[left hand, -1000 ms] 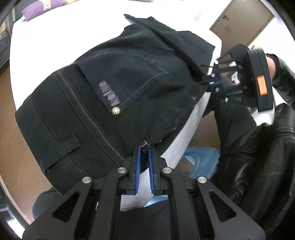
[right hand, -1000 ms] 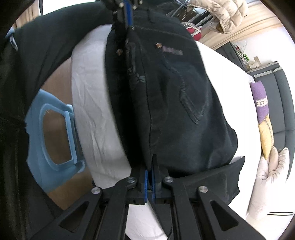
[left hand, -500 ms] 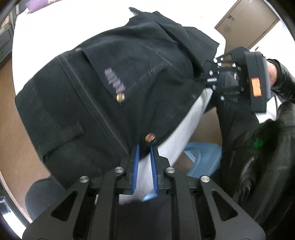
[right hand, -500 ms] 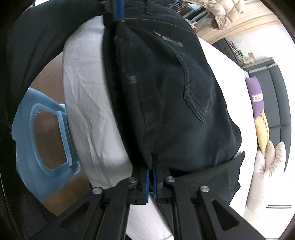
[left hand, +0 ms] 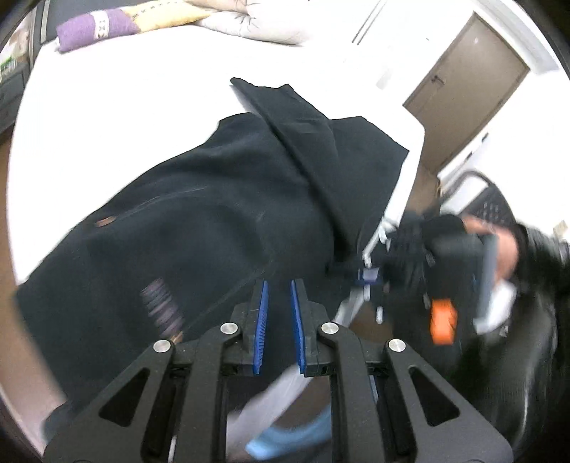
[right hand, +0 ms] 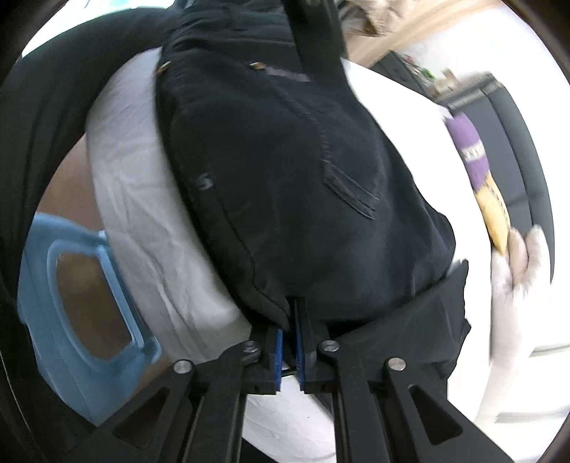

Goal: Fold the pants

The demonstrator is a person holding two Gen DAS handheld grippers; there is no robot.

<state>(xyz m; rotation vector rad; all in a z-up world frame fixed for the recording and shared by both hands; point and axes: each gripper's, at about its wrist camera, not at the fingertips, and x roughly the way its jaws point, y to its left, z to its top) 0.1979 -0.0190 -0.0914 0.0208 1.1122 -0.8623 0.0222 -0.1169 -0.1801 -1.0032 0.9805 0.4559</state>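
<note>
Black pants (left hand: 221,199) lie folded on the white bed (left hand: 124,99), waistband end near me; they also fill the right wrist view (right hand: 285,185). My left gripper (left hand: 278,288) is open, its blue pads apart just above the pants' near edge, holding nothing. My right gripper (right hand: 289,320) has its pads slightly parted at the pants' edge, with a fold of cloth over the tips; the image is blurred. The right gripper also shows in the left wrist view (left hand: 370,274) at the bed's edge.
A light blue plastic stool (right hand: 71,295) stands on the floor beside the bed. A purple pillow (left hand: 92,30) and pale bedding (left hand: 249,21) lie at the far side. A brown door (left hand: 463,71) is behind. My black-sleeved arm (left hand: 541,263) is at right.
My left gripper has let go of the waistband, opened, and lifted over the pants. My right gripper's pads have parted slightly at the pants' edge. Both views moved and blurred.
</note>
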